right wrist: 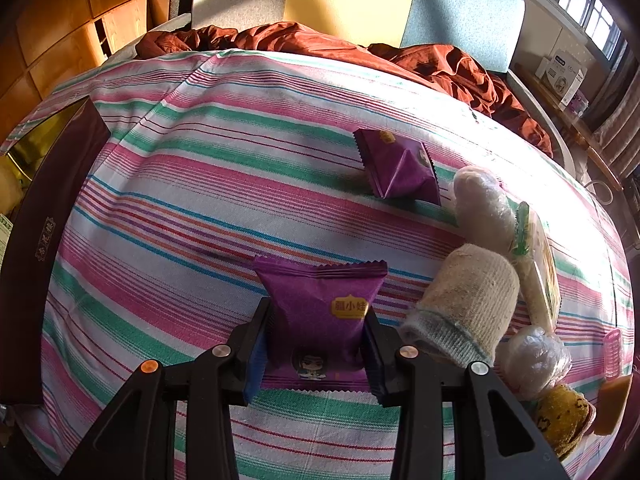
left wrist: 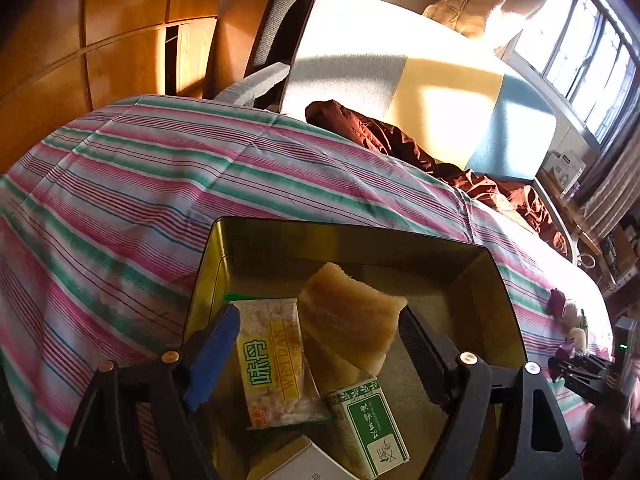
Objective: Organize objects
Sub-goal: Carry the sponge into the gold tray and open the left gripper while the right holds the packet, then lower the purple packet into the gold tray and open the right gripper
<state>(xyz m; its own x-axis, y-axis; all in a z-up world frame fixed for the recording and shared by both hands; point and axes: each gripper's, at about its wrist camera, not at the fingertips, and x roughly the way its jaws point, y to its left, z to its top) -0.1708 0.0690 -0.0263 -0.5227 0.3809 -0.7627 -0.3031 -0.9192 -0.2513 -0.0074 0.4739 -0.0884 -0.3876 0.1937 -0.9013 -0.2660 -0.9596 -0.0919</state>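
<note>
In the left wrist view a gold tin box [left wrist: 480, 276] stands on the striped cloth. Inside lie a yellow snack packet [left wrist: 276, 360], a tan sponge [left wrist: 348, 316], a green and white box [left wrist: 372, 424] and a white box [left wrist: 304, 460]. My left gripper [left wrist: 316, 340] is open above the tin, its fingers either side of the packet and sponge. In the right wrist view my right gripper [right wrist: 316, 340] is shut on a purple snack packet [right wrist: 320, 304] at the cloth. A second purple packet [right wrist: 396, 168] lies farther back.
The tin's dark side [right wrist: 44, 220] is at the left of the right wrist view. At the right lie wrapped white items [right wrist: 480, 204], a knitted cloth roll [right wrist: 468, 308], a yellow packet [right wrist: 544, 276] and a yellow sponge [right wrist: 564, 416]. A rust blanket [right wrist: 440, 64] lies behind the cloth.
</note>
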